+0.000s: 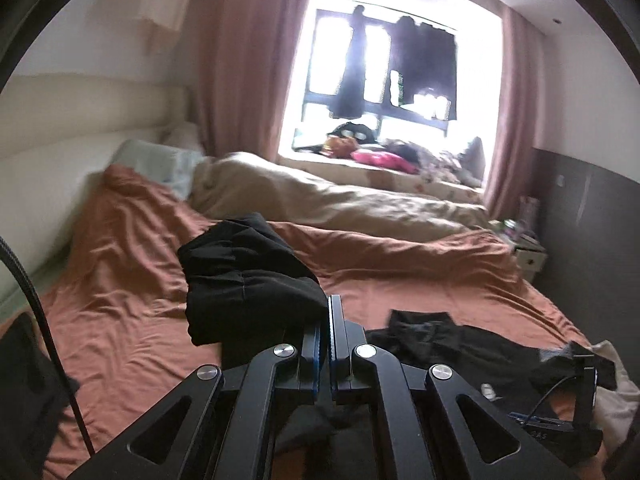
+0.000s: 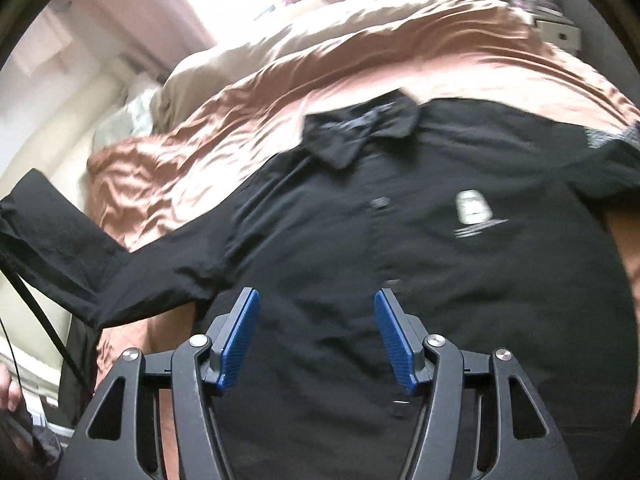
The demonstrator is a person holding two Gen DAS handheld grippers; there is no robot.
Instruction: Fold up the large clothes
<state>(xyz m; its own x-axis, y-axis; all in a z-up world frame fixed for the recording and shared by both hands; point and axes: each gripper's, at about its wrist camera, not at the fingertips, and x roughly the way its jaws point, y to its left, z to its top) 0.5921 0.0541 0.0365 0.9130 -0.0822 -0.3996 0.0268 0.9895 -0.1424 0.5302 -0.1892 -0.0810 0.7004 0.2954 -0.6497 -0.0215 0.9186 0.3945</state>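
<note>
Your left fingers (image 1: pixel 329 320) pinch shirt (image 2: pixel 400 260) sleeve (image 1: pixel 248 276), lifted; right fingers (image 2: pixel 316 336) apart, empty, above shirt. Collar (image 2: pixel 360 128) points far, long axis near-far on bed (image 2: pixel 180 168).

The left wrist camera is looking across the bed (image 1: pixel 120 300) toward the window (image 1: pixel 384 72); the right wrist camera is tilting down, close over the black shirt (image 2: pixel 400 240). Both are sharing the bed.

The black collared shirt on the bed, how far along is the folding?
Done: the black collared shirt lies spread front-up on the orange sheet. In hand: the left tool is shut on its lifted sleeve; the right tool is open above the front. Left: every fold.
</note>
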